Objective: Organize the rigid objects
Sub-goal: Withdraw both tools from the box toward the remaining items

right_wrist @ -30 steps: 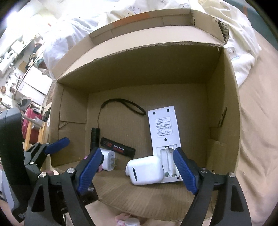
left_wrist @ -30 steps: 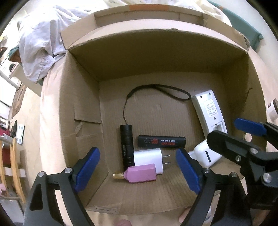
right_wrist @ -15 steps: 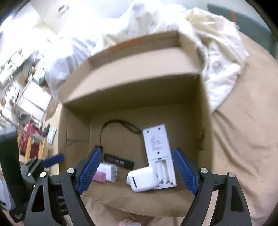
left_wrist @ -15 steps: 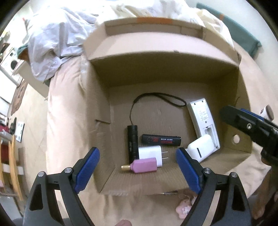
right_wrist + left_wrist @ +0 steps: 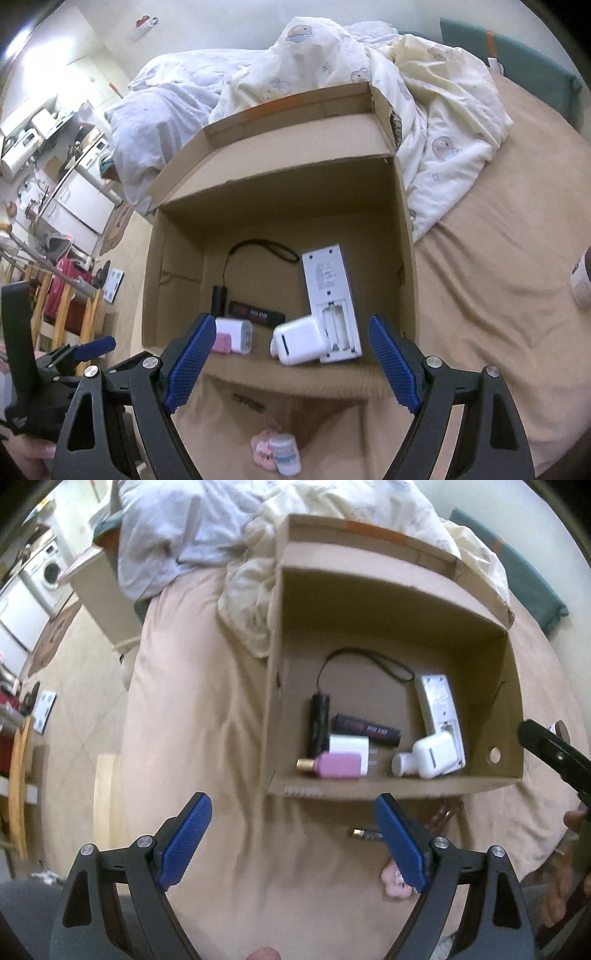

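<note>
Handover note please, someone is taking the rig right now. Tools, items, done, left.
Left tool: open, empty, over the bedsheet short of the cardboard box.
Right tool: open, empty, at the box's near wall.
Done, in the box: black flashlight, black battery, white charger, pink bottle, white case, remote lying back-up with its battery bay open.
Left, outside on the bed: small white bottle with a pink item beside it, and a small gold-tipped piece near the box front.

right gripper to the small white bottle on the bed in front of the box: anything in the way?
Nothing visible. The right gripper is open and empty, and the small white bottle lies on the bedsheet below it, against a pink item, outside the cardboard box.
</note>
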Demonstrator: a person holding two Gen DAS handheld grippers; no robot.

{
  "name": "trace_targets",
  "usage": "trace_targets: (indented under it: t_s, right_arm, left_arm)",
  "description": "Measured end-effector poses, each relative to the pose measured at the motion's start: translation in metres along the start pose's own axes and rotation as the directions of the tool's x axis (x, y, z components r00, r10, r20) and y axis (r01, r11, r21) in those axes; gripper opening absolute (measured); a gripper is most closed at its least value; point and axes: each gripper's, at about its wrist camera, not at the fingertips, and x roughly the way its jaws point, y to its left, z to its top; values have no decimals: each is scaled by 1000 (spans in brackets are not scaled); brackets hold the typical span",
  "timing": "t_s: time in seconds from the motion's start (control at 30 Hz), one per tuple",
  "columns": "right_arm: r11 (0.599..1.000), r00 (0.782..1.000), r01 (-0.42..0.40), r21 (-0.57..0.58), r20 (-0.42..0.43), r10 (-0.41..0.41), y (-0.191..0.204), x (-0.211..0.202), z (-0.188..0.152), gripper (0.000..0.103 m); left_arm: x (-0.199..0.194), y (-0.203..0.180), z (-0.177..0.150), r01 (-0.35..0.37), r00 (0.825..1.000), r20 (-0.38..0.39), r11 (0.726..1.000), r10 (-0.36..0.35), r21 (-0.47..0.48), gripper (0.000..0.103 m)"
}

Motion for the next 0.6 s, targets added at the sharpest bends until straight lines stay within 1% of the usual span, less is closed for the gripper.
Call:
trace_targets:
  t_s: [0.1, 0.2, 0.33, 0.4, 0.5, 0.6]
  right_arm:
    - [1000, 1000, 4, -18, -14, -4, -1, -3, -10, 90]
    - [1000, 999, 8, -13, -40, -8, -7, -4, -24, 90]
    - [1000, 996, 16, -13, -84, -17, -14, -2, -39, 90]
    - [1000, 993, 19, -14, -114, -21, -18, 1, -46, 90]
    - [1000, 977, 28, -4, -210, -29, -24, 17, -55, 90]
    - [998, 961, 50, 26, -274, -41, -32, 33, -61, 90]
  left_arm:
    - [5, 5, -11, 4, 1000, -24, 1000, -4, -22, 88]
    - [11, 7, -18, 3, 999, -33, 999, -4, -32, 88]
    - [15, 8, -23, -6, 1000, -30, 999, 5, -36, 88]
    - [19, 10, -23, -4, 999, -45, 1000, 3, -30, 88]
    - [22, 18, -22, -24, 998, -57, 999, 21, -45, 88]
    - [24, 24, -23, -28, 997, -73, 997, 23, -74, 88]
